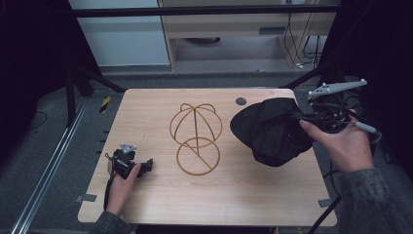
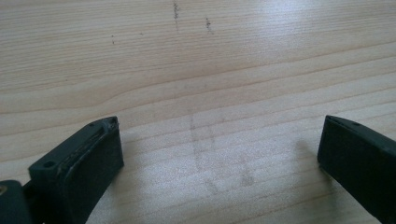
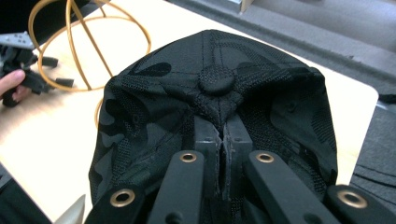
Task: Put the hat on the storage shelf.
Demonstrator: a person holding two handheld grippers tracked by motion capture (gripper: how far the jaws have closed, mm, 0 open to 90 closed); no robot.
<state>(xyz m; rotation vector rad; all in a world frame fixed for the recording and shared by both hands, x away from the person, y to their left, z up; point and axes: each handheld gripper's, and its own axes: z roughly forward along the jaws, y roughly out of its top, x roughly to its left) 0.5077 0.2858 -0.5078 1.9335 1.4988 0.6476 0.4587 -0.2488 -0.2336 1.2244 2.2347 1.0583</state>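
A black cap [image 1: 272, 130] hangs above the right side of the wooden table [image 1: 146, 117], held up by my right gripper [image 1: 298, 118]. In the right gripper view the two jaws are pinched together on the cap's fabric [image 3: 215, 93], just below its top button, so the right gripper [image 3: 223, 133] is shut on the cap. A gold wire hat stand [image 1: 196, 139] sits at the table's middle, left of the cap. My left gripper [image 1: 146, 165] rests low at the front left, pointing right. Its jaws stand wide apart over bare wood, left gripper [image 2: 219, 144] open and empty.
A small dark round grommet [image 1: 241, 101] is set in the table near its back edge. Metal rails [image 1: 48, 165] run along the floor at the left. Cables [image 1: 341, 112] trail beside the right hand at the table's right edge.
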